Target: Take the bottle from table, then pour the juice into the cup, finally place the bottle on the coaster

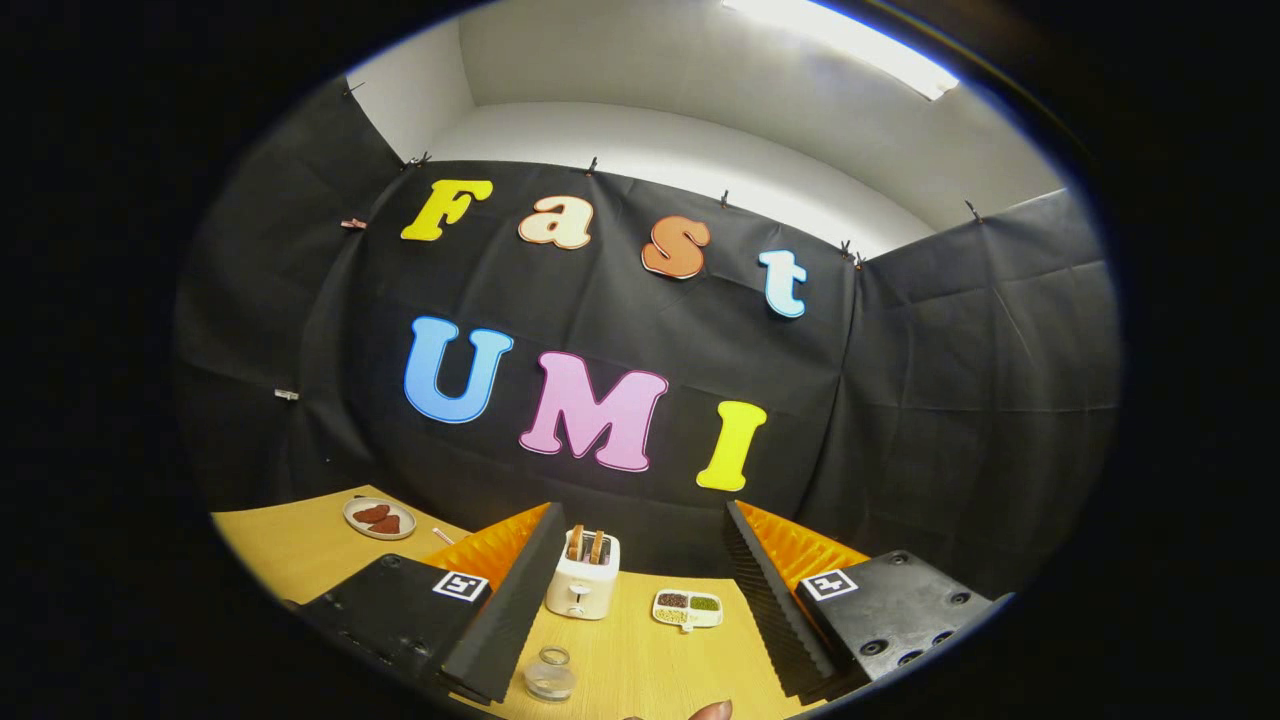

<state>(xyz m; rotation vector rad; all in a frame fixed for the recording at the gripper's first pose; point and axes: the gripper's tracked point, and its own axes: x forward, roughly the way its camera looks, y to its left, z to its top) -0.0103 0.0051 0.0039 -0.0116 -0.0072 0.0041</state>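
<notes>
My gripper (642, 512) is open, held above a wooden table (640, 650) with its fingers spread wide and nothing between them. A small clear glass cup (549, 675) stands on the table near the base of the left finger (510, 600). Close under the gripper, between the finger bases, a small pinkish rounded thing (712, 710) pokes up; I cannot tell what it is.
A white toaster (583, 580) with two slices of toast stands between the fingers, farther out on the table. To its right lies a small divided dish (688, 608) of grains. A plate (379, 518) with reddish-brown pieces sits beyond the left finger. The black cloth wall closes the back.
</notes>
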